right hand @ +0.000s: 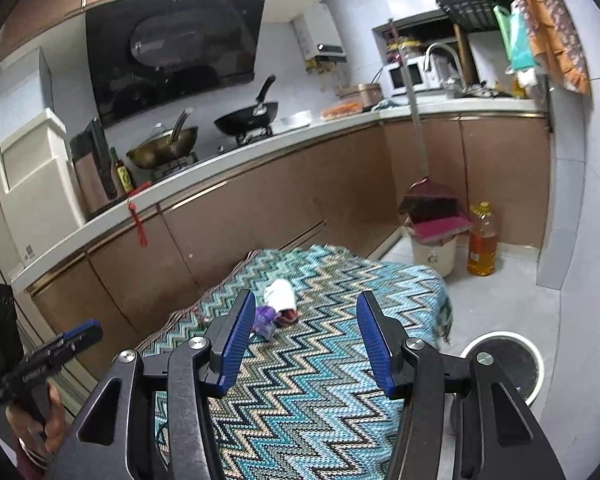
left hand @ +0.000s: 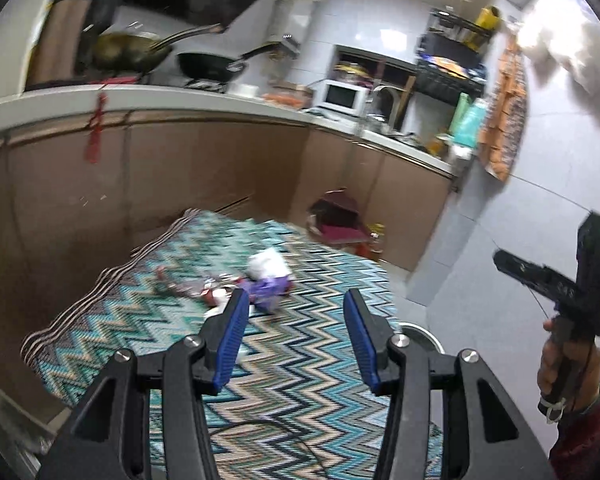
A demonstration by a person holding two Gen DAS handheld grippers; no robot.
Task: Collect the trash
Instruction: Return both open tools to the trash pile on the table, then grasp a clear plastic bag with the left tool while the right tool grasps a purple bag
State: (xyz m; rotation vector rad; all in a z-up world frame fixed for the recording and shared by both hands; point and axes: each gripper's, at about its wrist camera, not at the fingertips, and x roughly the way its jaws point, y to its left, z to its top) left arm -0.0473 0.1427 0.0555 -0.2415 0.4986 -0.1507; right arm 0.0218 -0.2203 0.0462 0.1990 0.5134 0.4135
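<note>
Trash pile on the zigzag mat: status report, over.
Left tongs and right tongs open, empty. White, purple and red crumpled trash pile lies untouched on teal zigzag mat. Nothing blocks the approach.

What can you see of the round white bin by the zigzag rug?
The round white bin with a dark interior stands upright on the pale tiled floor, just off the right edge of the teal zigzag-patterned woven rug. Its white rim looks like smooth plastic; the mouth is open and nothing shows inside. The right tool's black arm hides its near left side. In the left wrist view only a blurred sliver of rim shows. Nothing grips it.
</note>
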